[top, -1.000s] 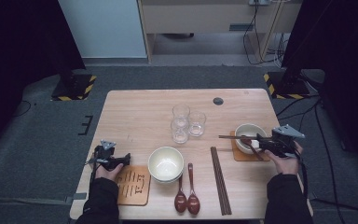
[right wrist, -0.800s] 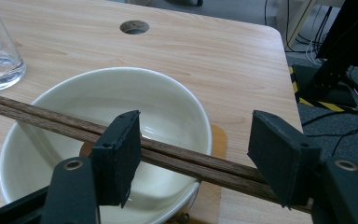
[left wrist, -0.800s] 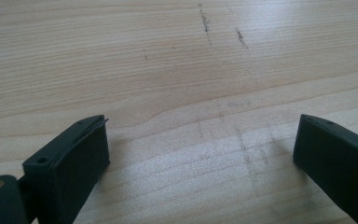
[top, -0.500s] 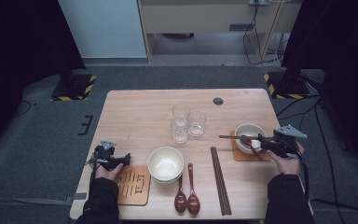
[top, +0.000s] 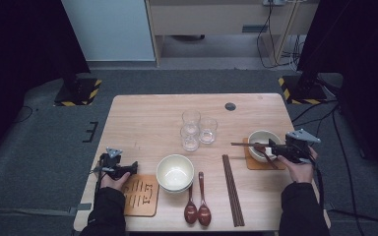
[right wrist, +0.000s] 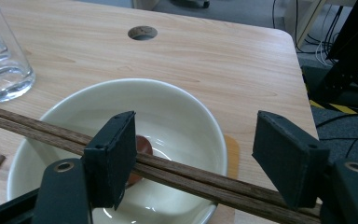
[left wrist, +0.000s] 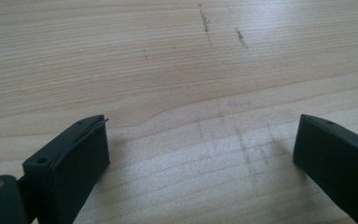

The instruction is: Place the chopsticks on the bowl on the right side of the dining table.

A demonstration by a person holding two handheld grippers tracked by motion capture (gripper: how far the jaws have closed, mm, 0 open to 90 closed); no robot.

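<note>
At the right side of the table, my right gripper (top: 271,148) (right wrist: 193,122) is at a cream bowl (top: 264,137) (right wrist: 182,100) that sits on a brown coaster (top: 256,163). A pair of dark wooden chopsticks (top: 243,144) (right wrist: 191,176) lies across the bowl's rim and runs between the jaws. The jaws have just been opening, and the pads stand apart without pressing the chopsticks. A brown spoon (right wrist: 143,144) rests inside the bowl. My left gripper (top: 133,167) (left wrist: 203,121) is open over bare wood near the table's left edge.
A second cream bowl (top: 175,172) stands front centre, with two brown spoons (top: 197,209) and another chopstick pair (top: 232,189) beside it. Three glasses (top: 198,129) stand mid-table. A patterned coaster (top: 140,194) lies by my left hand. A cable hole (top: 230,106) is at the back.
</note>
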